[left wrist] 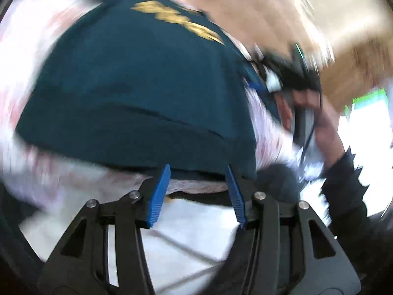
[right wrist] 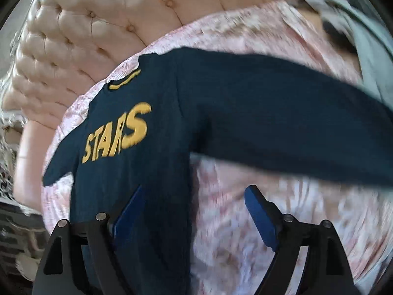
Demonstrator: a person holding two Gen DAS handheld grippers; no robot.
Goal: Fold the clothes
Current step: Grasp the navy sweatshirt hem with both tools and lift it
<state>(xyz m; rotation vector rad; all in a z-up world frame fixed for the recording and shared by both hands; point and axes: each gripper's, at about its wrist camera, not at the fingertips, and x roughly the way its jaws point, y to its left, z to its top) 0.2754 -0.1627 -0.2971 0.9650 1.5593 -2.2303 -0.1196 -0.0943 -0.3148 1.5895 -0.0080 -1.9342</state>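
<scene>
Navy shirt [right wrist: 152,152] flat on pink bedspread [right wrist: 245,221], hem edge just beyond left gripper's [left wrist: 197,169] spread jaws, right gripper's [right wrist: 196,191] likewise

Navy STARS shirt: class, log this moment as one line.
item: navy shirt on pink bedspread | left gripper: open, at hem | right gripper: open, empty

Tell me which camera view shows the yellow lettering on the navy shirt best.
The right wrist view: there the yellow lettering reads STARS on the navy shirt, only slightly blurred. In the left wrist view the same lettering is a smeared yellow streak near the top of the shirt, unreadable.
</scene>
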